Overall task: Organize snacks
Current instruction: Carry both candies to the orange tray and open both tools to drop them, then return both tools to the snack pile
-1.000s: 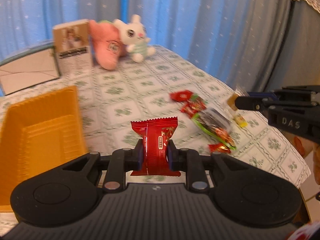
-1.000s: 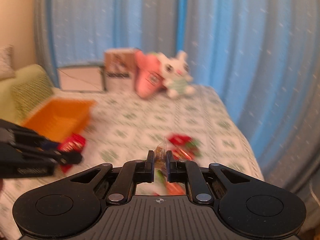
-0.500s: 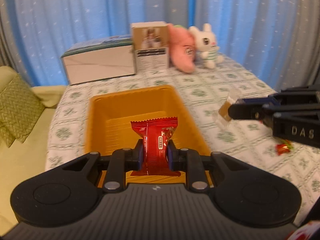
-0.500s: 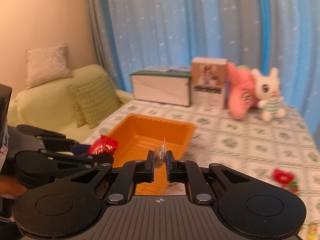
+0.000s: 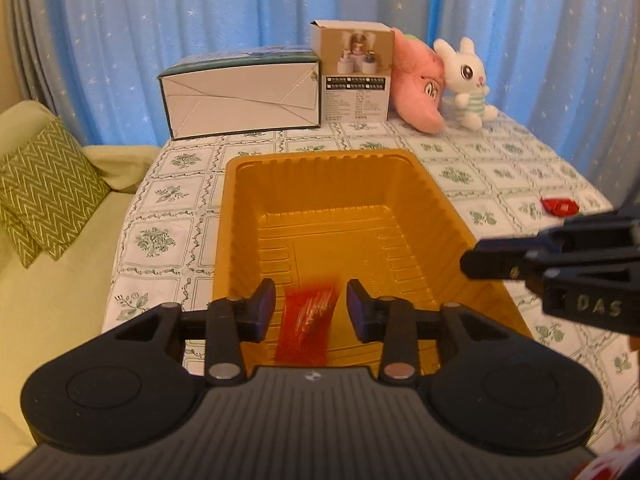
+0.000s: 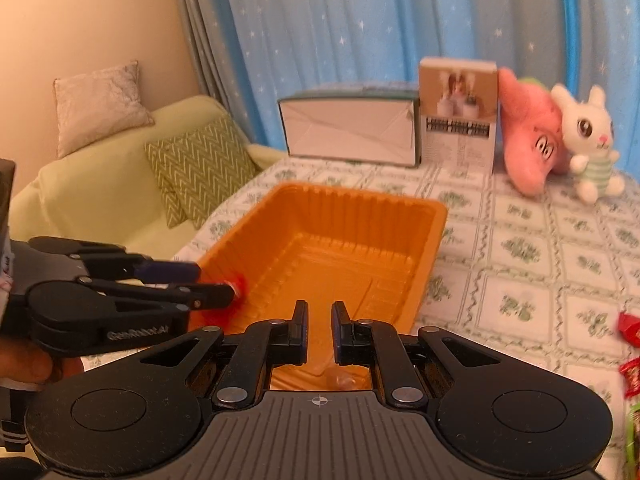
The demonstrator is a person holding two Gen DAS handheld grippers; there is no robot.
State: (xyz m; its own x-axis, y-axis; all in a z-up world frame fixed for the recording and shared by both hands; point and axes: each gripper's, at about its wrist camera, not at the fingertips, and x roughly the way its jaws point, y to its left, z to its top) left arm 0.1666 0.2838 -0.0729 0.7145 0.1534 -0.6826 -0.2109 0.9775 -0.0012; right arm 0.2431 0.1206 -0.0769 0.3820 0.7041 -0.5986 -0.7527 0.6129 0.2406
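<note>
An orange plastic tray (image 5: 320,160) lies on the patterned tablecloth. My left gripper (image 5: 311,300) hangs over its near end. Its jaws are opening, and a blurred red snack packet (image 5: 306,326) drops between them, free of both pads. In the right wrist view the left gripper (image 6: 212,280) reaches in from the left, with a bit of the red packet (image 6: 239,282) at its tips. My right gripper (image 6: 320,316) is shut to a narrow slit above the tray (image 6: 360,196), nothing showing at its tips. A small clear-wrapped candy (image 6: 336,378) shows low behind the slit. From the left wrist view, the right gripper (image 5: 470,264) comes in from the right.
At the back stand a white box (image 5: 244,96), a brown box (image 5: 354,76), a pink plush (image 5: 418,88) and a white bunny (image 5: 468,80). Loose red snacks (image 6: 630,332) lie at the right of the table. A sofa with a green cushion (image 5: 44,184) borders the table's left edge.
Both grippers swung left from the snack pile to above the tray. The left jaws parted and the red packet slips down. The candy no longer sticks up between the right fingertips.
</note>
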